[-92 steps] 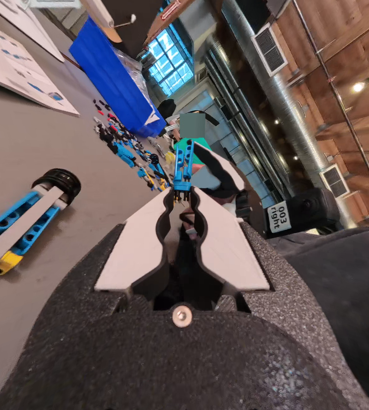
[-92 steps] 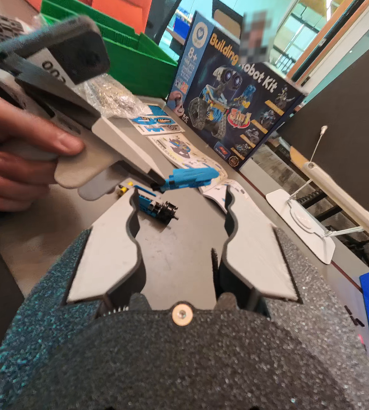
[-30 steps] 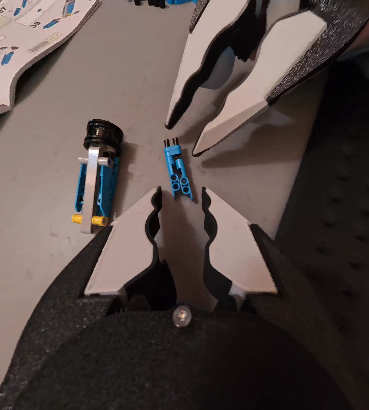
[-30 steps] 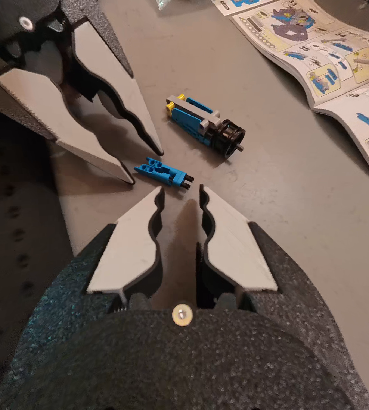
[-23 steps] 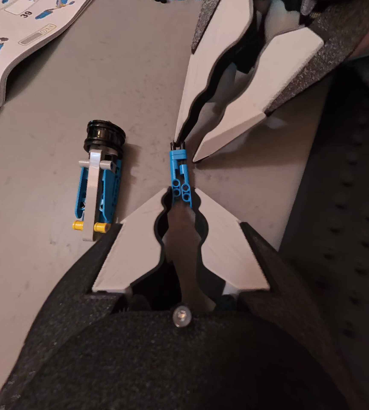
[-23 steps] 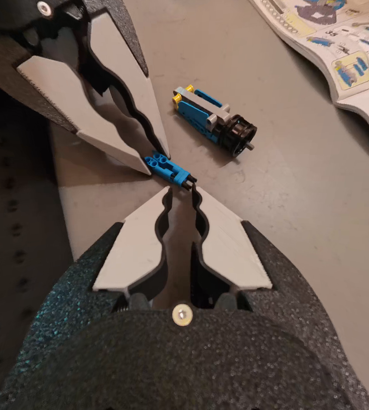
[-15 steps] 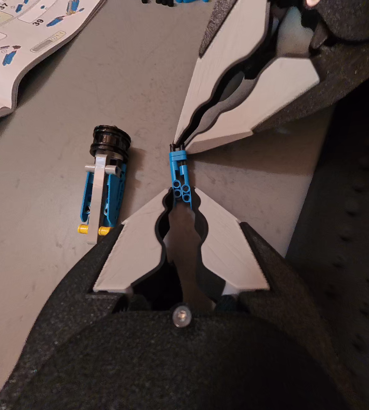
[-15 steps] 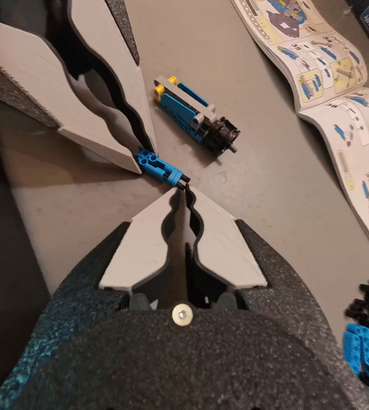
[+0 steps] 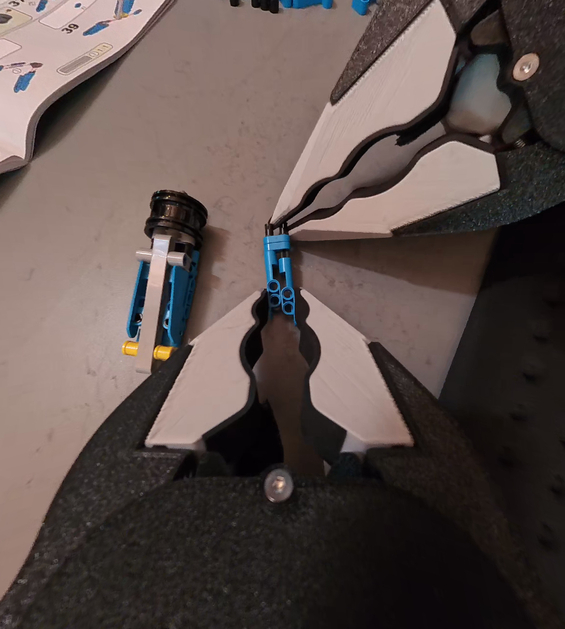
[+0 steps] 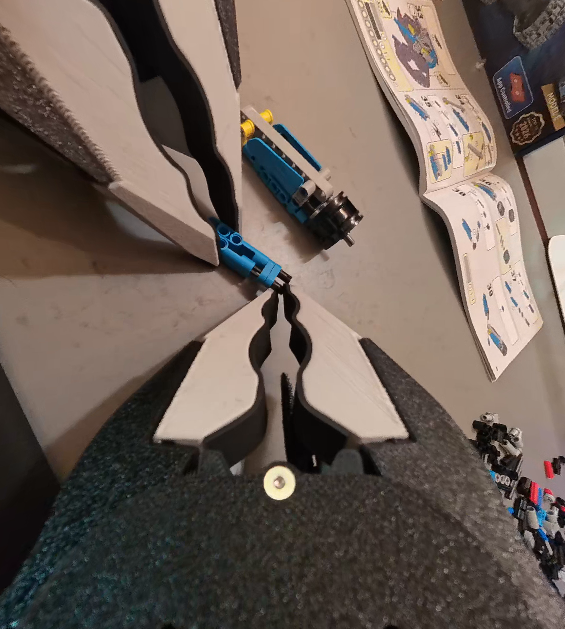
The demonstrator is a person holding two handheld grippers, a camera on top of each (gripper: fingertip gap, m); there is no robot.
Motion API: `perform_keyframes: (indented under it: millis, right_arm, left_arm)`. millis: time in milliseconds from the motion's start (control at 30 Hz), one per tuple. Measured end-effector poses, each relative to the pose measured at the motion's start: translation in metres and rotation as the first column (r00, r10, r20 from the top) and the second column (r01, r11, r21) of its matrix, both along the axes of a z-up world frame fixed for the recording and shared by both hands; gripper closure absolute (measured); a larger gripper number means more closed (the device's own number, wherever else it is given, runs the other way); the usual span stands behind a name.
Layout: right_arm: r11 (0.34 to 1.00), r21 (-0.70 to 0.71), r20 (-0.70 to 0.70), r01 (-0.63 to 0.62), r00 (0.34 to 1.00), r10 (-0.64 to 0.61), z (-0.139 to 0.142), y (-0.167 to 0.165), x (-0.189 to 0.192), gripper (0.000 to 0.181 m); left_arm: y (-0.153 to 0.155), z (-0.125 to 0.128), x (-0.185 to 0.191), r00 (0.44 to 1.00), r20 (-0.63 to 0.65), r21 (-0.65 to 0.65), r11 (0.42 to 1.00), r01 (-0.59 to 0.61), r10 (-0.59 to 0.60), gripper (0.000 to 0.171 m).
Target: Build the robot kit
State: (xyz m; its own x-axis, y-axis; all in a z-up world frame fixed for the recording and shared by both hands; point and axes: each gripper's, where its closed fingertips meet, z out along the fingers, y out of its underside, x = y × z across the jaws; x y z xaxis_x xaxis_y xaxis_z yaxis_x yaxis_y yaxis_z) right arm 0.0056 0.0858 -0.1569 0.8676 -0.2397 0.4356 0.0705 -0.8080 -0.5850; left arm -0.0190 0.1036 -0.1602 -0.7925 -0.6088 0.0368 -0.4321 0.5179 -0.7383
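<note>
– Lying on the grey table [image 9: 70,340], the blue piece [image 9: 277,269] is now pinched at both ends, where a second ago it was untouched between two spread claws.

– How is each claw closed on it?

– The holed end is clamped between the tips of the left gripper [image 9: 281,296]. The two black pins at the far end are nipped by the right gripper [image 10: 279,296], whose fingers are pressed almost together.

– Has the piece been lifted?

– That cannot be told; it appears level with the table.

– And what is found around it?

– Just beside the blue piece, the wheel assembly [image 9: 163,282] is left lying, untouched as before. Farther beyond that, an open instruction booklet [image 10: 461,170] is spread, and well apart from the piece a heap of loose parts [image 10: 529,493] is seen.
</note>
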Motion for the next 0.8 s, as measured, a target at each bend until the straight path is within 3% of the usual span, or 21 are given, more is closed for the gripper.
perform_keyframes:
  millis: [200, 400, 467, 600, 800]
  right_arm:
    - [1.000, 0.008, -0.010, 0.002, 1.000, -0.002, 0.000, 0.001, 0.000, 0.180]
    - [0.987, 0.161, -0.289, 0.022, 0.957, 0.026, -0.001, -0.001, -0.005, 0.179]
    - [0.985, 0.170, -0.331, 0.034, 0.943, 0.024, -0.004, -0.004, -0.006, 0.178]
    - [0.985, 0.174, -0.307, 0.010, 0.951, 0.044, -0.002, -0.006, -0.009, 0.178]
    - [0.988, 0.150, -0.215, -0.025, 0.975, 0.057, 0.000, -0.005, -0.008, 0.178]
  left_arm:
    - [0.000, 0.000, 0.000, 1.000, -0.017, -0.016, 1.000, -0.006, 0.005, 0.159]
    - [-0.001, 0.001, -0.001, 0.999, -0.046, -0.047, 0.999, 0.012, -0.014, 0.155]
    - [0.001, 0.002, -0.001, 1.000, 0.000, -0.019, 1.000, 0.021, -0.021, 0.142]
    - [0.003, 0.016, -0.004, 0.983, 0.170, 0.026, 0.998, 0.062, -0.066, 0.144]
    - [0.008, 0.015, -0.008, 0.994, 0.101, -0.019, 0.999, 0.047, -0.045, 0.156]
